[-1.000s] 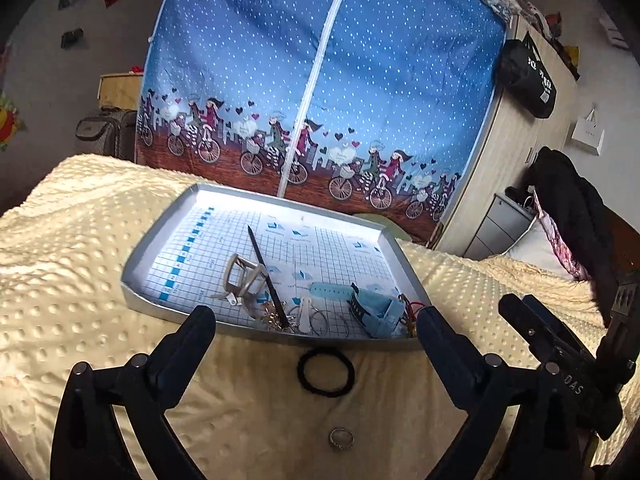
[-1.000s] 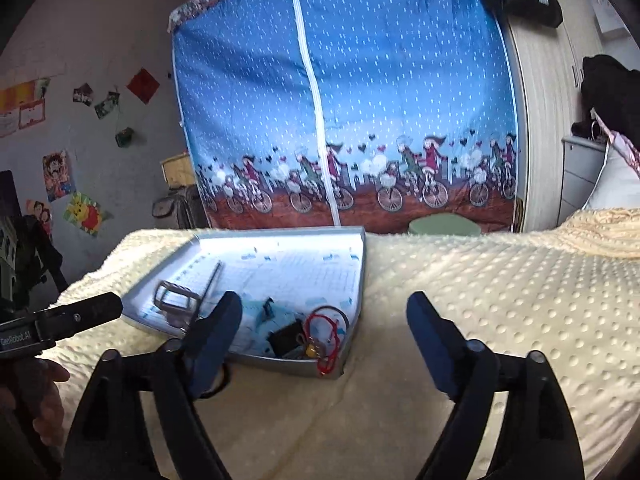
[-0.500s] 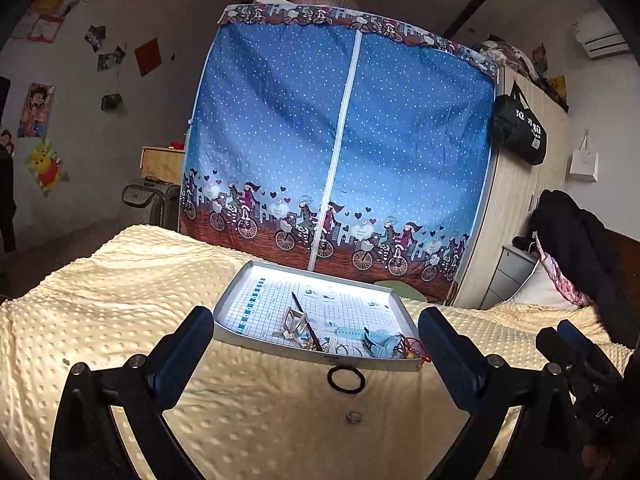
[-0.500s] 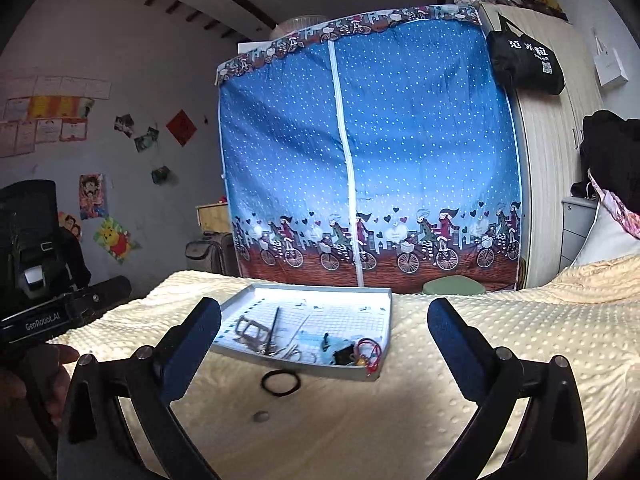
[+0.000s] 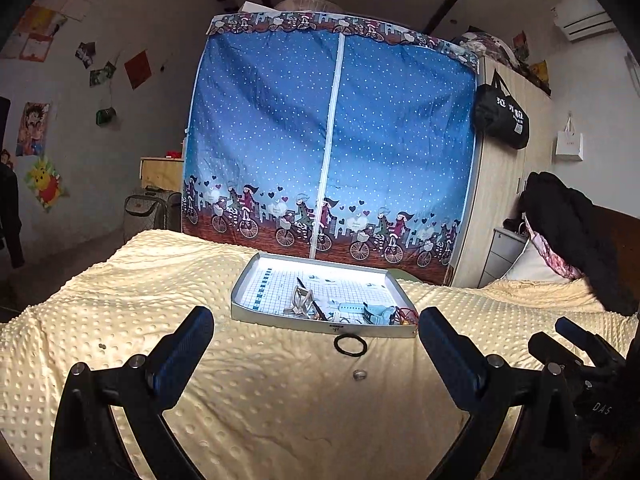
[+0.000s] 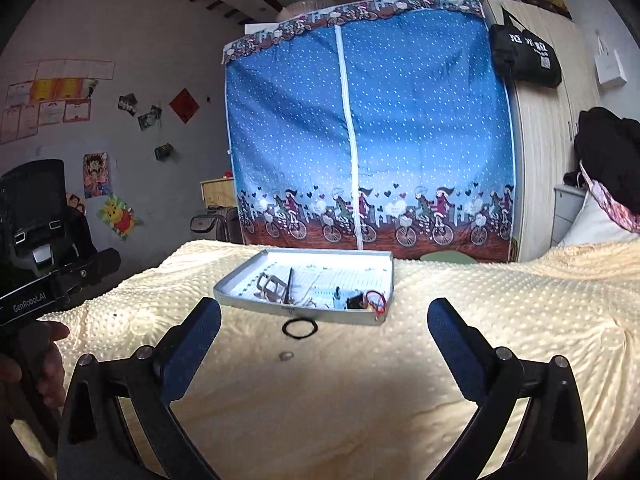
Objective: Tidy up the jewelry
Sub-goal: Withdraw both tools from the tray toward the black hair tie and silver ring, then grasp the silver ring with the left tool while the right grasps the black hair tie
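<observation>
A shallow silver tray (image 5: pixel 256 286) (image 6: pixel 236 284) lies on a cream dotted blanket and holds several pieces: beige hair clips (image 5: pixel 301 300), a dark stick (image 6: pixel 289 279), a light blue strap (image 5: pixel 350 307) and a red cord (image 6: pixel 377 298). A black hair tie (image 5: pixel 351 346) (image 6: pixel 299 327) lies on the blanket just in front of the tray. Nearer to me lies a small silver ring (image 5: pixel 359 375) (image 6: pixel 285 356). My left gripper (image 5: pixel 316 344) and right gripper (image 6: pixel 324 334) both stand open and empty, held back from the tray.
The blanket (image 5: pixel 120 304) covers a bed. Behind stands a blue fabric wardrobe (image 5: pixel 332 140), with a wooden cabinet (image 5: pixel 504 184) and dark clothes (image 5: pixel 568 232) on the right. A hand (image 6: pixel 36 364) holding the other gripper shows at the left edge of the right wrist view.
Both grippers have pulled back and up from the tray, so it looks smaller and farther. Their fingers stay open. The hair tie and ring have not moved.
</observation>
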A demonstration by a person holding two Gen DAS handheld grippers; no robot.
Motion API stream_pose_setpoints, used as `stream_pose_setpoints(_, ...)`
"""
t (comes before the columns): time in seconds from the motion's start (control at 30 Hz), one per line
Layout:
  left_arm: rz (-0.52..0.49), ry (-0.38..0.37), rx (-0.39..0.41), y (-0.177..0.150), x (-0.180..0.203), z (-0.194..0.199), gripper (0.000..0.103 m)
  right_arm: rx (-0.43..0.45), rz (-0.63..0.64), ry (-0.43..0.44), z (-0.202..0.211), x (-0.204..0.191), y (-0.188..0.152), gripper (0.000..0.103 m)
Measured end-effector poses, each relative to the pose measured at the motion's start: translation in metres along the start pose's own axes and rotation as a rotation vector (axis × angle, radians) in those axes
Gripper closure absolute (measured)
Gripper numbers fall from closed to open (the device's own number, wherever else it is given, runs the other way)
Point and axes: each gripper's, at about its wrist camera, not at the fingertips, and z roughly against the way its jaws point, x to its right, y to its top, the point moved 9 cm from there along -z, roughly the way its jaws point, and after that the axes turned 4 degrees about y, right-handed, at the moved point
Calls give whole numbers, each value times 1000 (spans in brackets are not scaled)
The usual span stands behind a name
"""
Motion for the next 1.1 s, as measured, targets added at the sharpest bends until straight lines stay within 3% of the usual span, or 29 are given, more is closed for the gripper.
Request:
stream_pose_setpoints(0.23,-48,12,-75,-14,0,-5,0,-57,-19,-25,-10,5,-10,2)
stream_pose_setpoints(0.8,-117,16,-131,-29,19,-18,0,-191,-46,-46,-37,7,-32,2)
stream_pose_setpoints(1.1,-187,18,-229,-51,31,-37,0,-278,-78,-124,-56,25,-49,2)
